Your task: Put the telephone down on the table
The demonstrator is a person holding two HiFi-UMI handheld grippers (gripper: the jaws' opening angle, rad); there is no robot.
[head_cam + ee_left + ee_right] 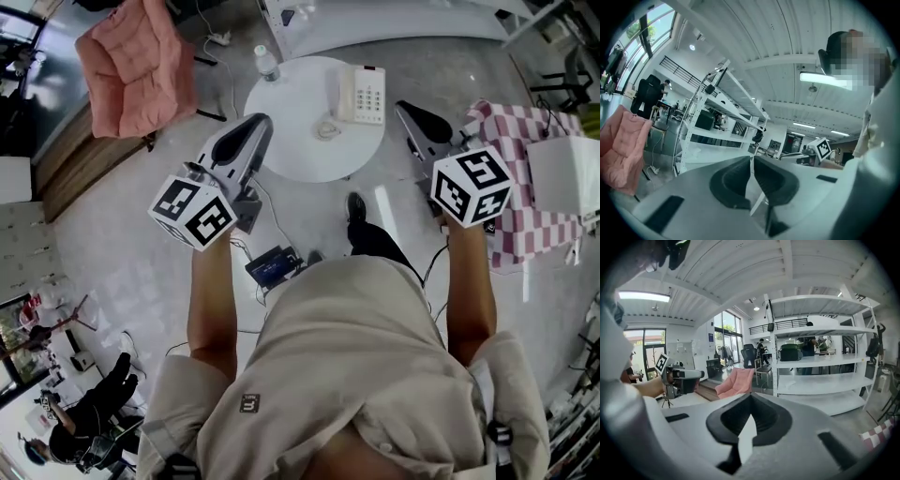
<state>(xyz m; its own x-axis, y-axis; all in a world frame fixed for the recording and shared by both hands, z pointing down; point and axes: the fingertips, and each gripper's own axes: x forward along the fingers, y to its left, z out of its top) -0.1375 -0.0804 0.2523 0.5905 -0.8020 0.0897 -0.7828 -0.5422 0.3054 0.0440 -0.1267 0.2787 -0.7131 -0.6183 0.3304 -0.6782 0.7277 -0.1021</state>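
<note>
Telephone: white, keypad facing up, sitting flat on the round white surface toward its far right edge. Neither tongs is touching it.

Cord: lying in a small coil on the surface just beside the telephone's near left corner.

Bottle: standing at the surface's far left rim, well apart from the telephone.

Left tongs: clenched tight with nothing between the pads, hanging over the surface's left edge and pointing about level.

Right tongs: likewise clenched and empty, hanging off the surface's right side near the telephone and tipping slightly down.

Pink cushion: lying on the floor to the far left.

Checked cloth: lying to the right, behind the right tongs.
</note>
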